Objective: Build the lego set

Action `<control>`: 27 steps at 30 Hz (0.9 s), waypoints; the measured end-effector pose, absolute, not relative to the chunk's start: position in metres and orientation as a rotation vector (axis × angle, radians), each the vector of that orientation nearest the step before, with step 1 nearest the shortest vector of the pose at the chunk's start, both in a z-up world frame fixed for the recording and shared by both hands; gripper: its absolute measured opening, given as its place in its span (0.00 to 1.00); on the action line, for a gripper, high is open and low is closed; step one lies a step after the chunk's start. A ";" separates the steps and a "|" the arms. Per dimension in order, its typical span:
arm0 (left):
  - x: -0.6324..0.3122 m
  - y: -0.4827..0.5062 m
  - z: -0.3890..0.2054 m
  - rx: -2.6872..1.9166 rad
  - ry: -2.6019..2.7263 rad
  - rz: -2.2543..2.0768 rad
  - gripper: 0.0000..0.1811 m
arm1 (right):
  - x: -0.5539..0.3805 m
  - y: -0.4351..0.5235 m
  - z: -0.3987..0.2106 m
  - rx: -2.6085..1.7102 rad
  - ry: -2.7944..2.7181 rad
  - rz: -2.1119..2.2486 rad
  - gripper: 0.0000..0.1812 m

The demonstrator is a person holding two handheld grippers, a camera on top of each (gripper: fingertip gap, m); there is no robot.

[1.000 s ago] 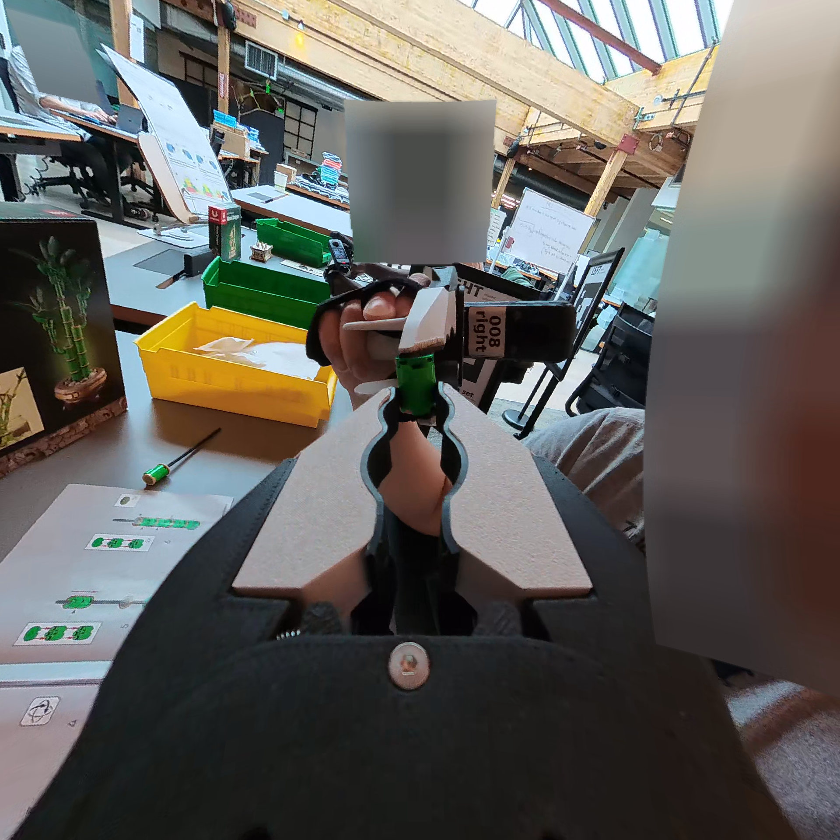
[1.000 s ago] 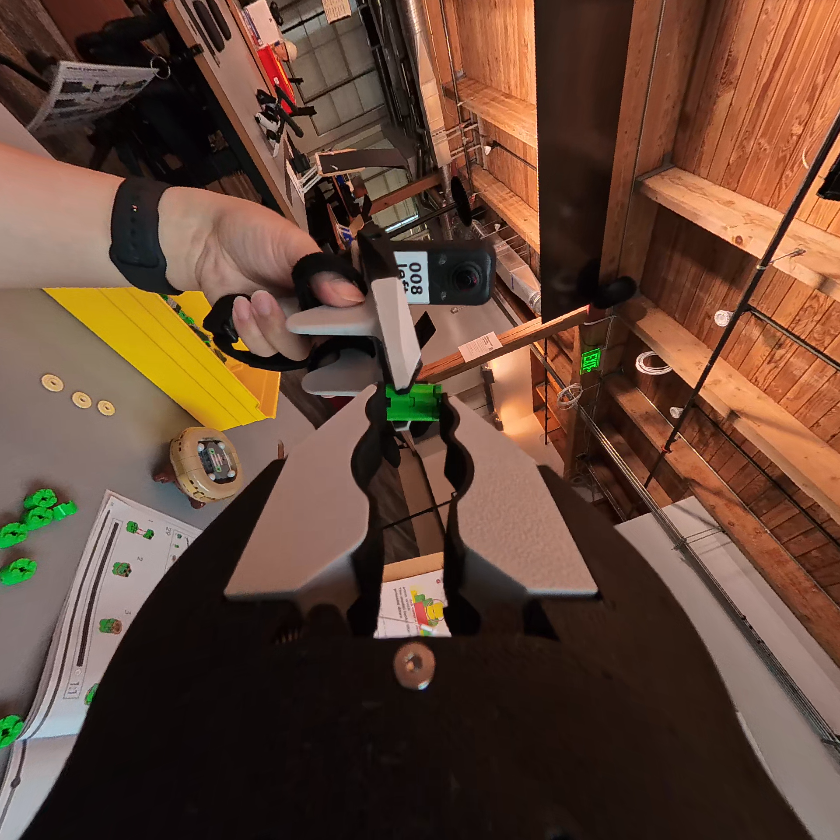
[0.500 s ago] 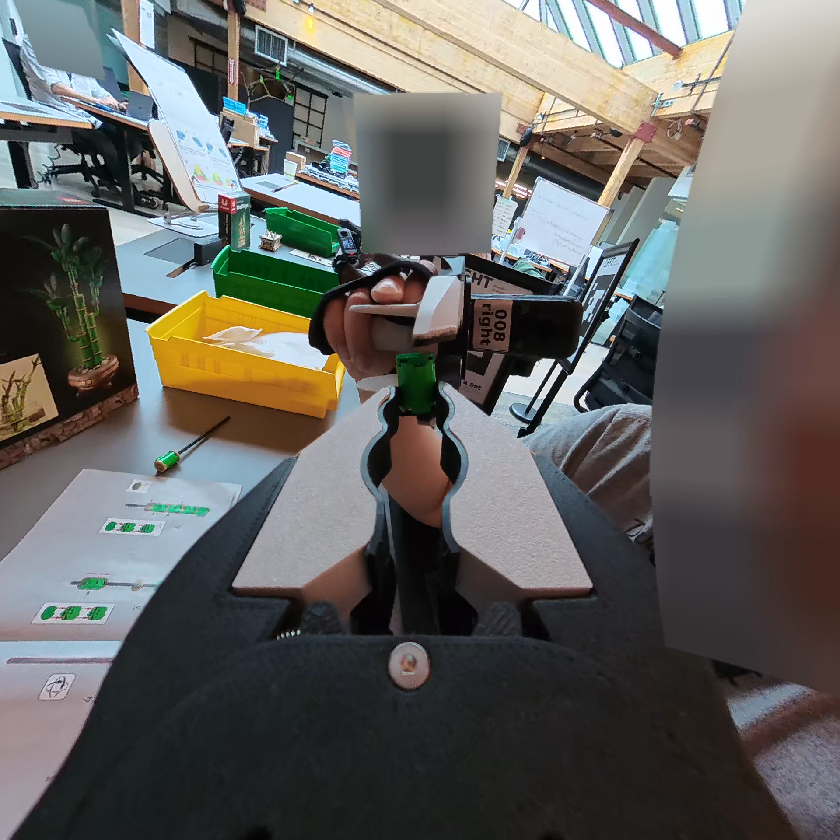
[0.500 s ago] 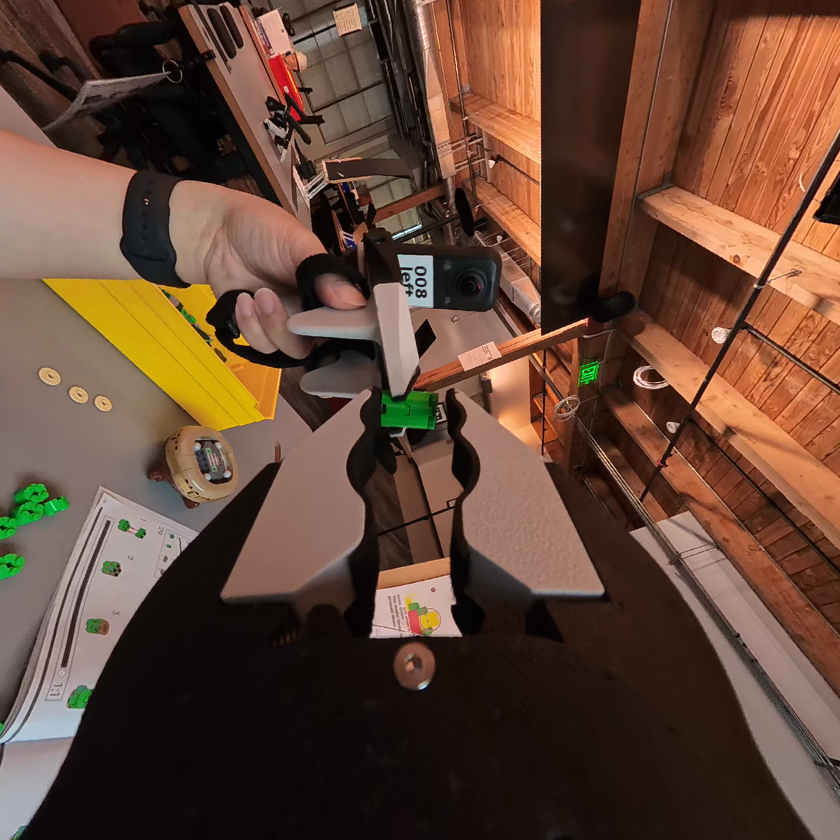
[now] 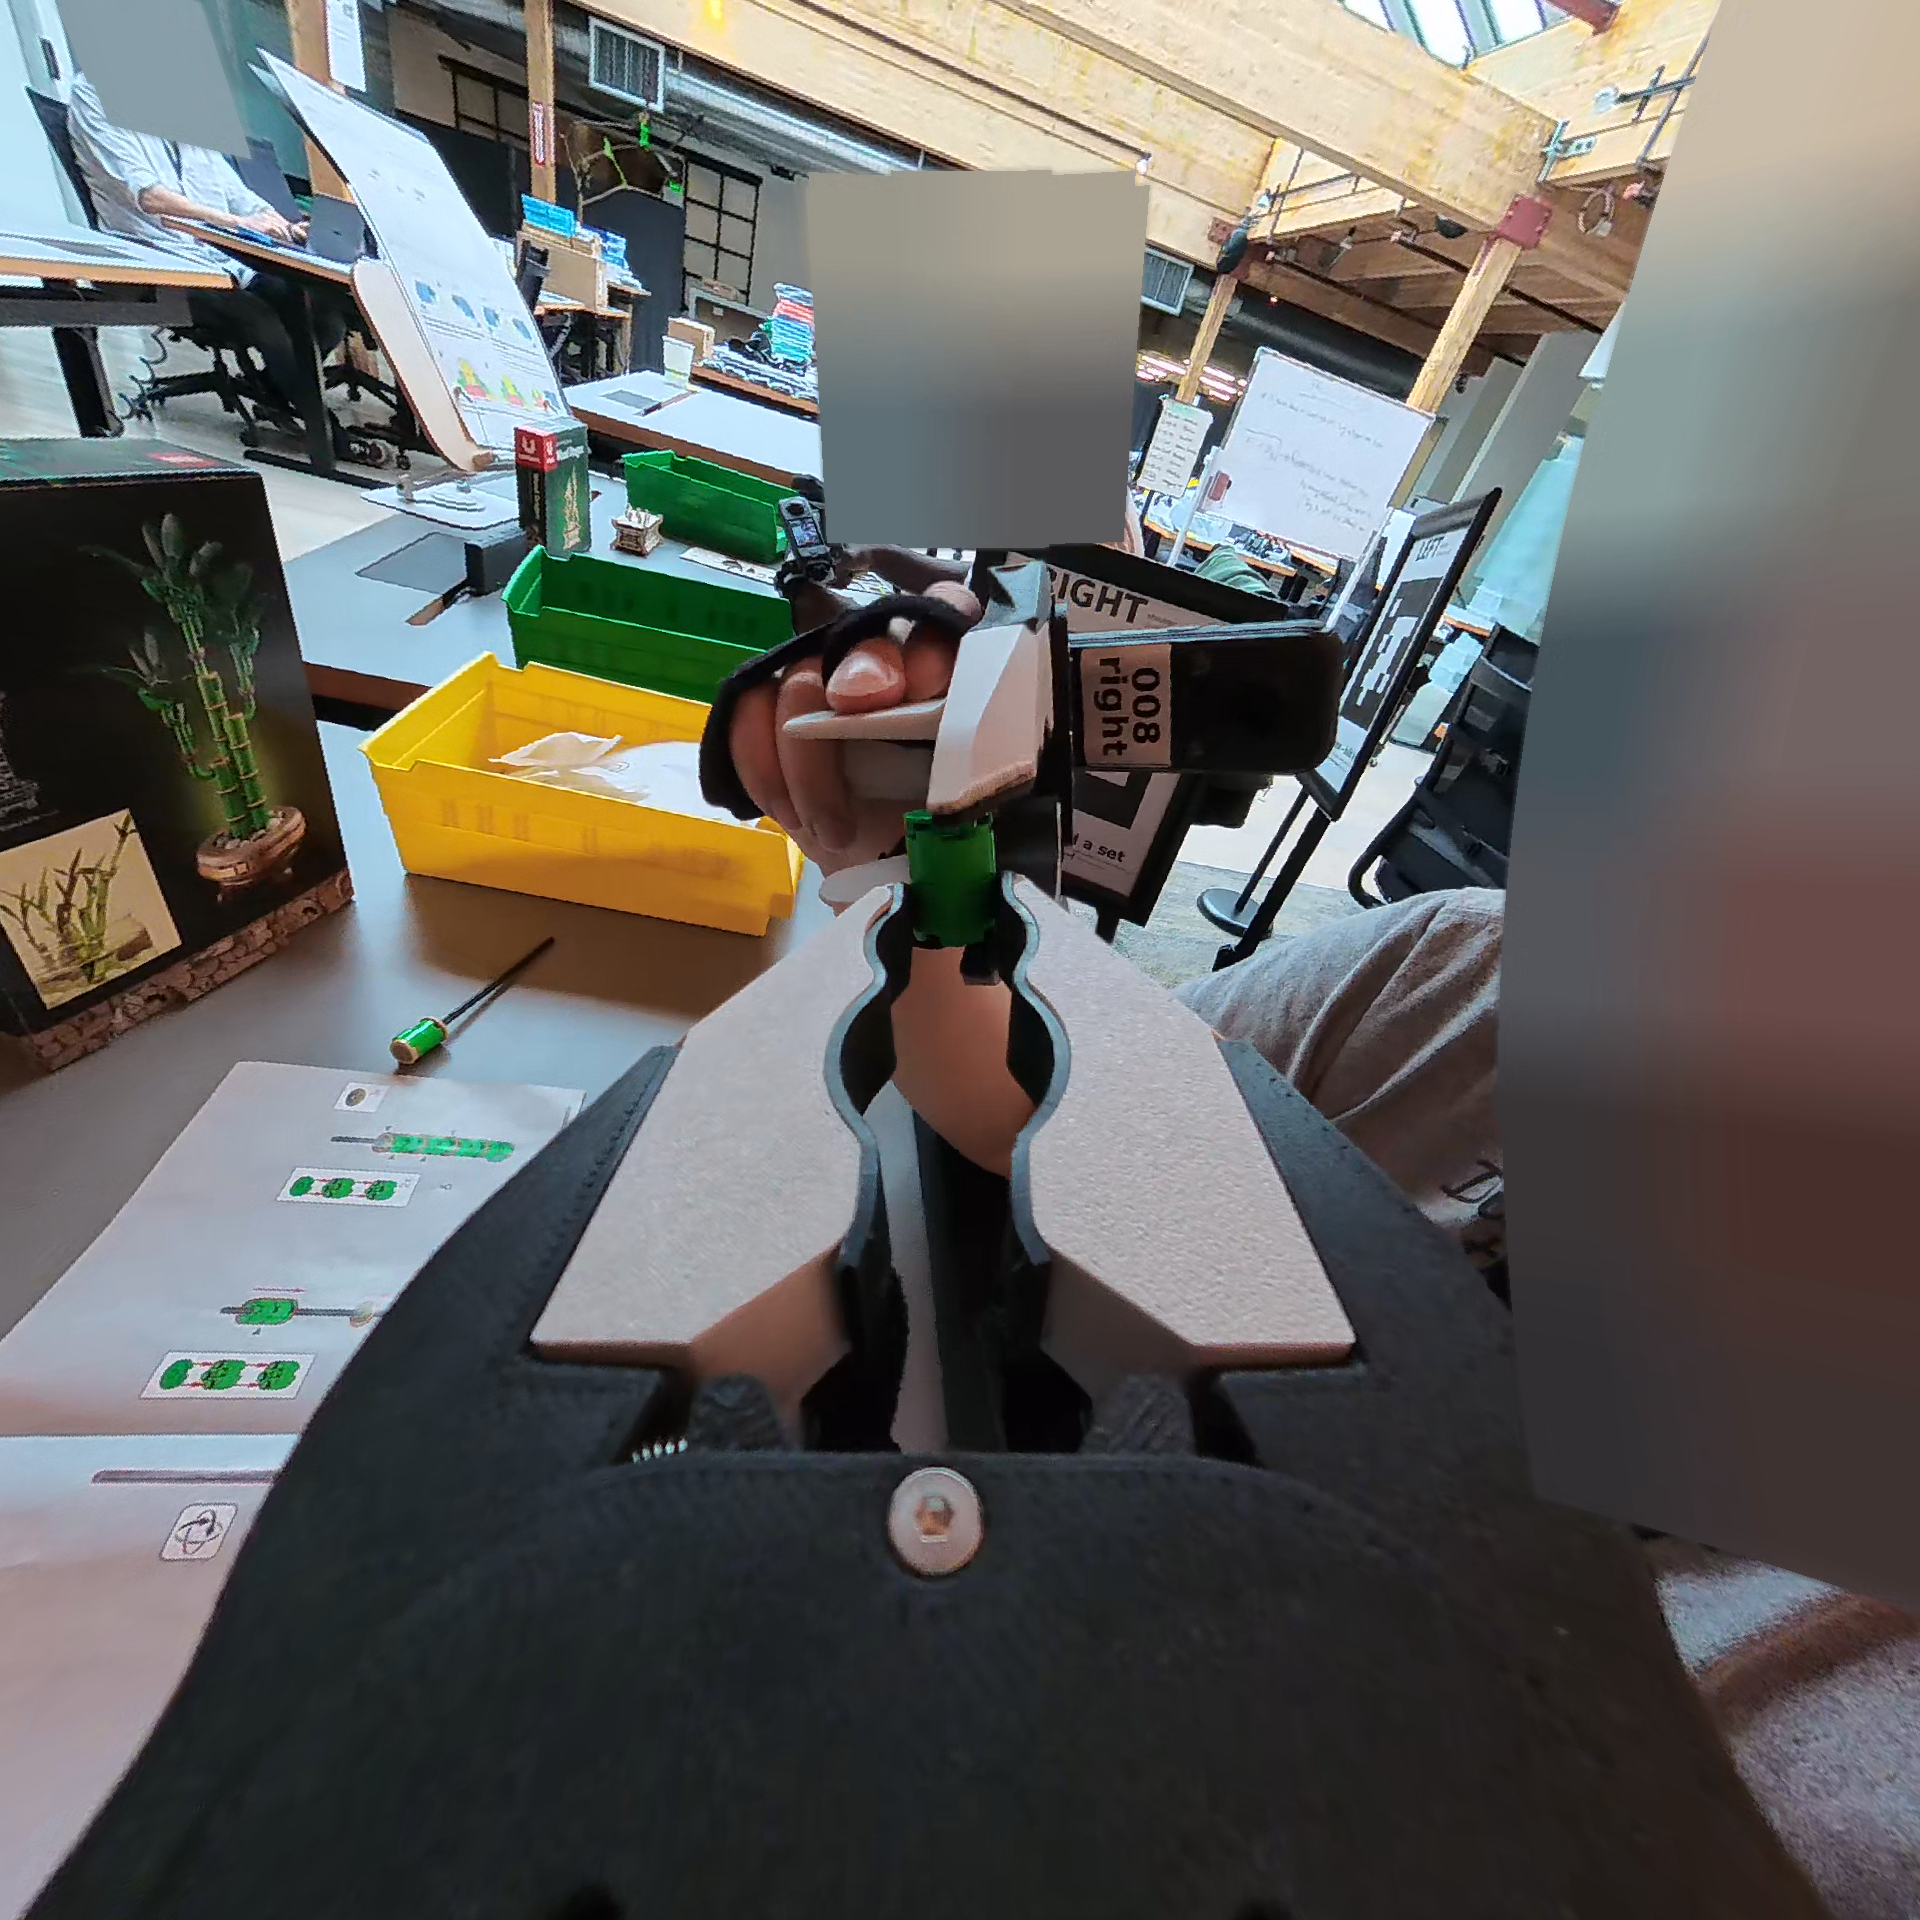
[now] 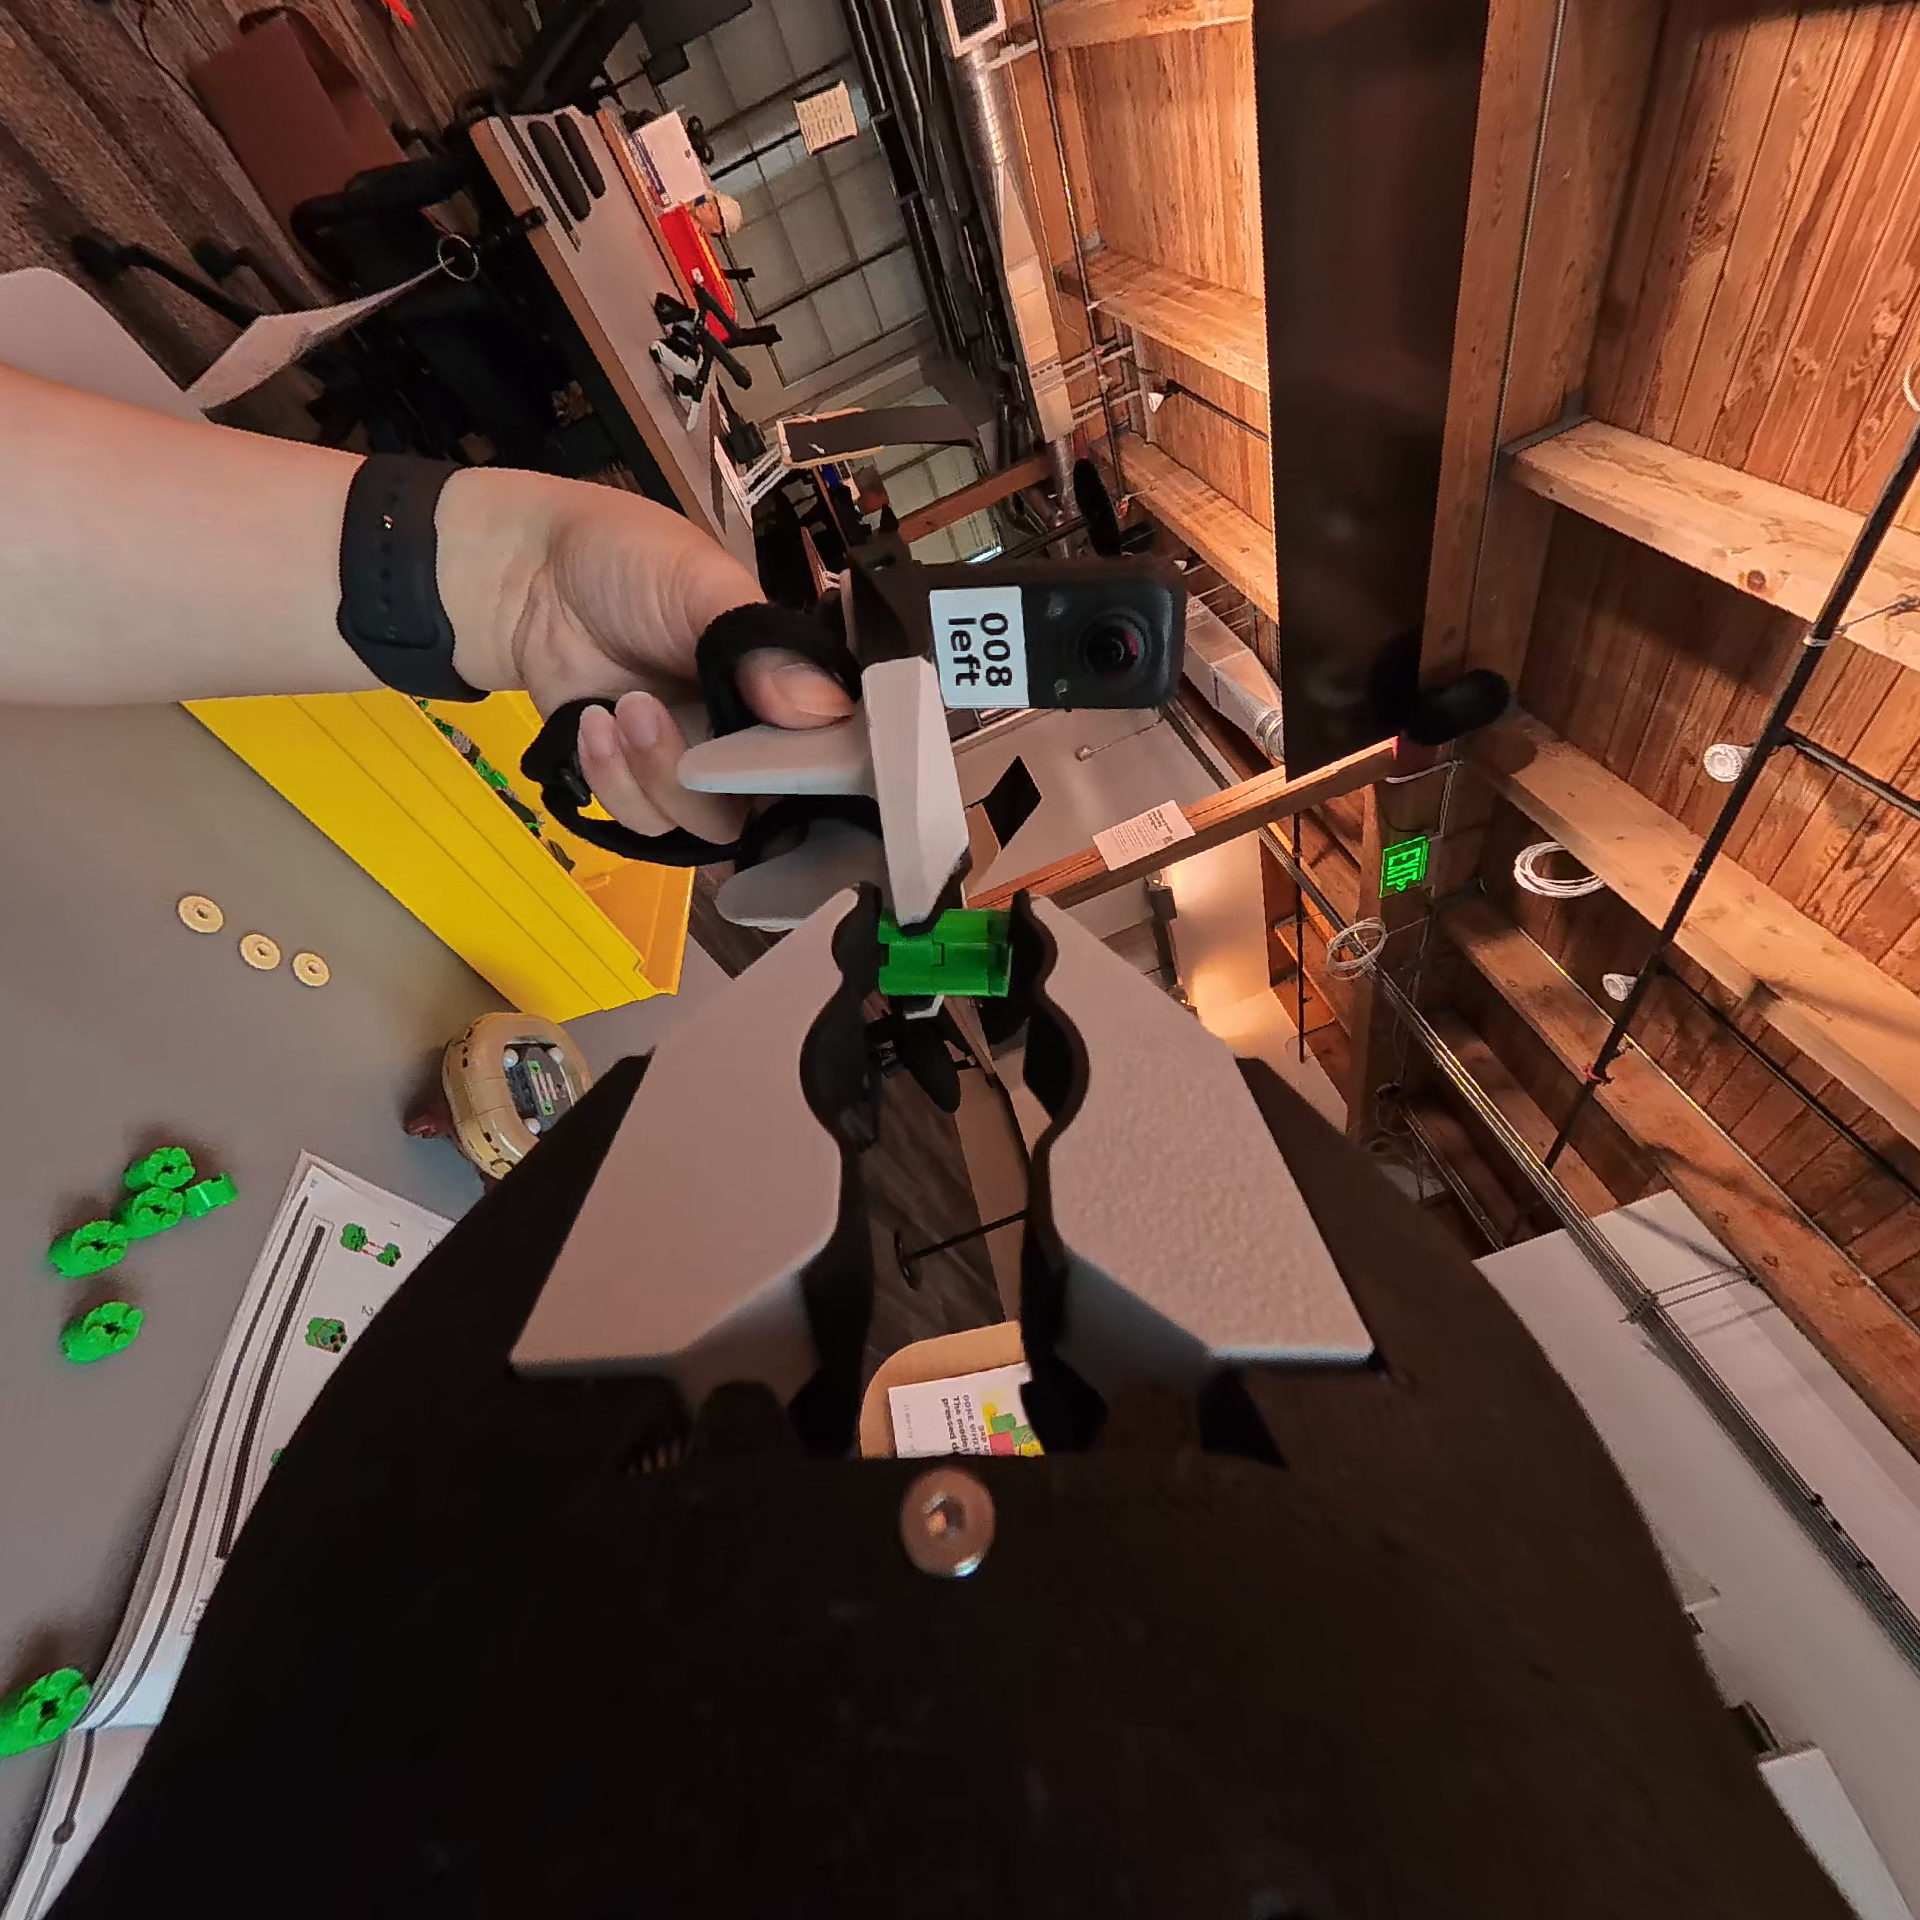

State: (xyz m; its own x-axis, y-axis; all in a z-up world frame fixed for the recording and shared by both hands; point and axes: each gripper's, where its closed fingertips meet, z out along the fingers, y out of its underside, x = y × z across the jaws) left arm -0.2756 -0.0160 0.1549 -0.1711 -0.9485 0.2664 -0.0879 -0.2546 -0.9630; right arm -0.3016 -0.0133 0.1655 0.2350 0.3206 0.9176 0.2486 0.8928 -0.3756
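Observation:
A short green stack of round Lego bricks (image 5: 951, 878) is held in the air between both grippers, which meet tip to tip. My left gripper (image 5: 951, 909) is shut on its lower part. My right gripper (image 5: 975, 802) comes down from above, hand-held, and grips its top. In the right wrist view the green stack (image 6: 943, 961) lies crosswise between my right gripper's fingertips (image 6: 943, 935), with the left gripper (image 6: 920, 899) reaching in from above. An instruction booklet (image 5: 260, 1247) lies open on the table (image 5: 343, 977).
A yellow bin (image 5: 571, 800), a green bin (image 5: 644, 613) and the set's box (image 5: 156, 727) stand on the table. A black axle with a green end (image 5: 421, 1036) lies near the booklet. Loose green round bricks (image 6: 104, 1242), tan discs (image 6: 258, 948) and a tan round base (image 6: 514, 1086) lie below. Left and right tips are no more than a few centimetres apart.
Both grippers have stayed closed together on the green stack. The left wrist view has swung slightly left, so the box and bins sit further right in it.

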 end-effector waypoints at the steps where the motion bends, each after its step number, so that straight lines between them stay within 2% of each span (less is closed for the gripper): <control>1: -0.276 -0.016 0.155 -1.363 1.259 -1.518 0.07 | -0.302 -0.014 0.165 -0.501 -1.350 0.056 0.13; 22: -0.274 -0.015 0.157 -1.349 1.251 -1.508 0.07 | -0.300 -0.012 0.166 -0.533 -1.354 0.108 0.12; 27: -0.275 -0.010 0.156 -1.359 1.235 -1.470 0.07 | -0.300 -0.008 0.167 -0.496 -1.334 -0.032 0.13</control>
